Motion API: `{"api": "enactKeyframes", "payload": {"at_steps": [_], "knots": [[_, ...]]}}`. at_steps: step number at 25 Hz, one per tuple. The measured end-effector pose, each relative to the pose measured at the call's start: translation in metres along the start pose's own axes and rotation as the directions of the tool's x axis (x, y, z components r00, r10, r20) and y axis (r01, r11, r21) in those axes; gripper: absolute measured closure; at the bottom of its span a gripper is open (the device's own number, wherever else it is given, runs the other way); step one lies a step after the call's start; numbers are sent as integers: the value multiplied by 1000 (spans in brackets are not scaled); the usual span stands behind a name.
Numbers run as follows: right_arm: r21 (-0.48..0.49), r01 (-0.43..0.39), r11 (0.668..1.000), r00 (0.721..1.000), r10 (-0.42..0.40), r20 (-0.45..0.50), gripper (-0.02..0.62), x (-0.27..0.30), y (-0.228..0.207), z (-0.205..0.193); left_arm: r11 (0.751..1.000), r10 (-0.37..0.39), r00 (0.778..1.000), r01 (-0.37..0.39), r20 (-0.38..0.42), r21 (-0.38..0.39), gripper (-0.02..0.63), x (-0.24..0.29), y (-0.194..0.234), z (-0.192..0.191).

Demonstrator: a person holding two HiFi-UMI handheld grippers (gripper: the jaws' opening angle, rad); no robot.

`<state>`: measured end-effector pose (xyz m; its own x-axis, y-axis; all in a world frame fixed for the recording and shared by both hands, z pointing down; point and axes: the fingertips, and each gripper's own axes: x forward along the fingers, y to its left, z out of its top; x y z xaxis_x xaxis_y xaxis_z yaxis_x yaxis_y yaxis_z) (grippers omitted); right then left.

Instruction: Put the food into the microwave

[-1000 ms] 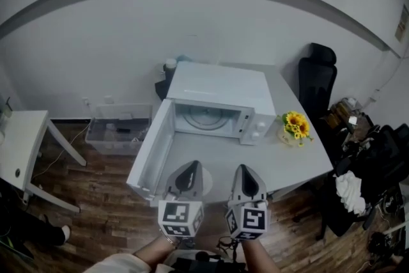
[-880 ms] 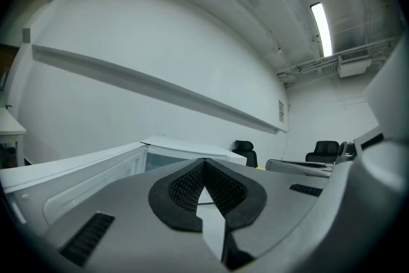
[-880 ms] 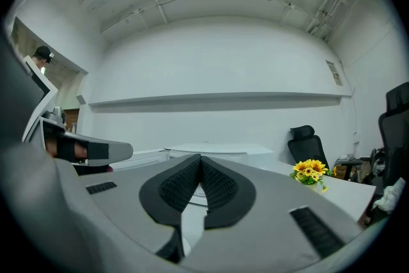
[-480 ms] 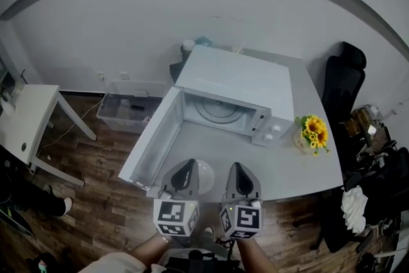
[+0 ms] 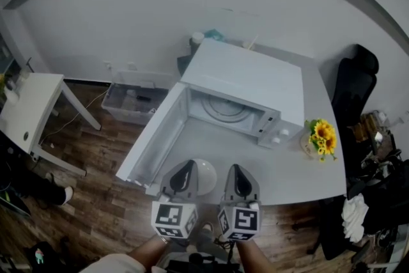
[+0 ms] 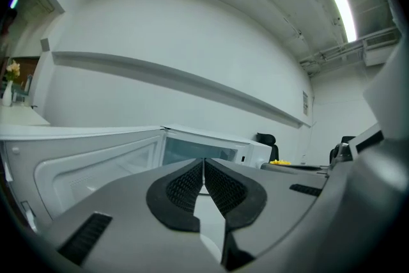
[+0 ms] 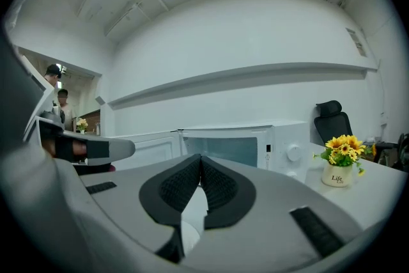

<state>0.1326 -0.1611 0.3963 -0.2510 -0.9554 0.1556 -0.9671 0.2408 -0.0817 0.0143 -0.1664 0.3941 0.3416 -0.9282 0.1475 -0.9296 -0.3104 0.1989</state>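
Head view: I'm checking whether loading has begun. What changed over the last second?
Only the view shifted: the microwave now shows further right. Nothing was grabbed or released. Left gripper and right gripper stay shut by the table's near edge, the white dish between them, the door open.

I hold my left gripper (image 5: 189, 167) and right gripper (image 5: 235, 169) side by side at six o'clock in the head view, both pointing toward twelve, nearly level. Each has its jaws pressed together, nothing between. My forearms (image 5: 148, 251) show just behind the marker cubes (image 5: 174, 219).
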Motion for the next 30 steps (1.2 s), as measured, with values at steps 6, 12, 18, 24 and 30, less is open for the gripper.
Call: {"api": "enactKeyframes", "payload": {"at_steps": [6,12,18,24,30], "knots": [[27,-31,999,999,32,-34,469,10,3,-23,999,12,999,-13,-38,-42,595,0,11,-27],[59,-38,998,994,44,-102,469,19,6,-57,996,20,991,-32,-136,-87,494,3,30,-71],[93,-21,995,985,37,-169,474,31,3,-103,993,72,976,-90,-208,-79,492,9,58,-117],[97,13,995,957,16,-291,485,43,1,-155,990,102,955,-126,-279,-68,493,25,79,-158],[86,47,995,935,-14,-353,485,48,-2,-185,987,111,940,-142,-323,-75,494,31,93,-183]]}}
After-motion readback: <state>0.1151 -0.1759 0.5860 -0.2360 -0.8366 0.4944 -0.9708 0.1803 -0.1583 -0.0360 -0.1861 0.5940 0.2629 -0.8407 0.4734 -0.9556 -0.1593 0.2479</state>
